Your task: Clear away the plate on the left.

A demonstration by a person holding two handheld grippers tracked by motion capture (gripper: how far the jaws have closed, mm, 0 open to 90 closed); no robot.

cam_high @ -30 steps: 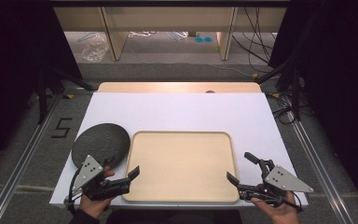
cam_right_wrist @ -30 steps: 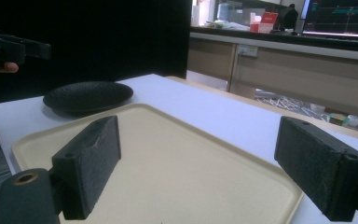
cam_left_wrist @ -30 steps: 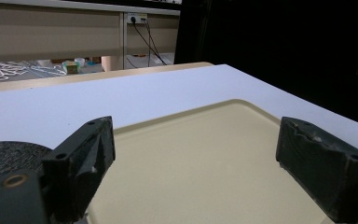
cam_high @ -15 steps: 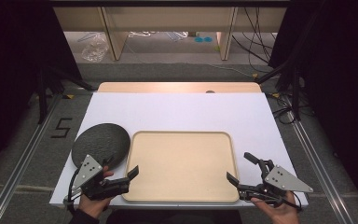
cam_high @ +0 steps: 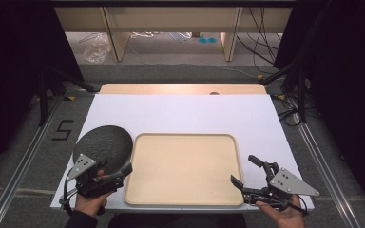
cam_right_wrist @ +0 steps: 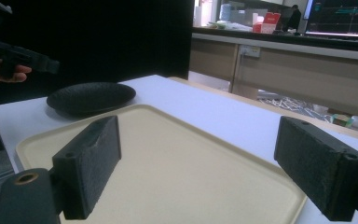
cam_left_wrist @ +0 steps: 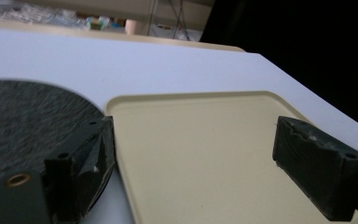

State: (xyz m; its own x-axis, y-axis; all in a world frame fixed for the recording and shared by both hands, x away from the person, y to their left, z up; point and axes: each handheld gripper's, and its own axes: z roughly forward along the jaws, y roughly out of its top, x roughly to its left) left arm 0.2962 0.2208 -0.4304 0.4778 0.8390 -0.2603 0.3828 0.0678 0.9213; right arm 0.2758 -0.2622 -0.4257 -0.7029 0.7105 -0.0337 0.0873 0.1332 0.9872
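Left gripper (cam_high: 123, 172) wide open w/ nothing held, just left of tray (cam_high: 183, 199), over plate (cam_high: 105, 141) edge; closing may clip tray rim. Right gripper (cam_high: 247, 173) also wide open.

My left gripper (cam_high: 119, 172) sits at the table's (cam_high: 180, 116) near-left corner, fingers (cam_left_wrist: 86, 156) straddling the gap btw plate (cam_high: 103, 144) and tray (cam_high: 183, 166): one finger over the plate's near rim, the other over the tray's left part. Plate lies just left of tray, edges nearly touching. My right gripper (cam_high: 246, 173) is at the tray's near-right corner, tray spreading ahead of its fingers (cam_right_wrist: 91, 158), plate beyond the tray's far side.
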